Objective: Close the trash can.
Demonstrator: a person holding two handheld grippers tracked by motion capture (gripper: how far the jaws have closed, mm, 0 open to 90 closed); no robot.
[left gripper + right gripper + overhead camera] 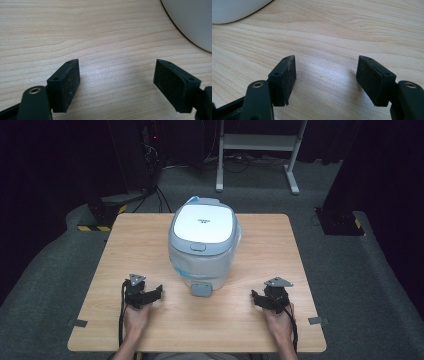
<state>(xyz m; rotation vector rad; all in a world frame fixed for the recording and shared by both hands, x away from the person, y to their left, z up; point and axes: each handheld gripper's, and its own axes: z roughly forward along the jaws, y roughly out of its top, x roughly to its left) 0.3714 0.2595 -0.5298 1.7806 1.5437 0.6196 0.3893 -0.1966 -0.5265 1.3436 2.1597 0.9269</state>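
A white and grey rice cooker [204,240] with its lid down stands in the middle of the wooden table [260,330]. My left gripper [159,292] rests low over the table in front of the cooker and to its left. It is open, with bare wood between its pads [117,67]. The cooker's white wall [195,22] curves in at the top right of the left gripper view. My right gripper [256,300] sits in front of the cooker and to its right. It is open too, over bare wood [326,65], with the cooker [234,10] at the top left.
A grey tab [201,289] juts from the foot of the cooker toward me. Bits of tape [77,322] [317,321] mark the table's front corners. Past the far edge, a white metal stand [257,150] and dark equipment [342,220] stand on the grey floor.
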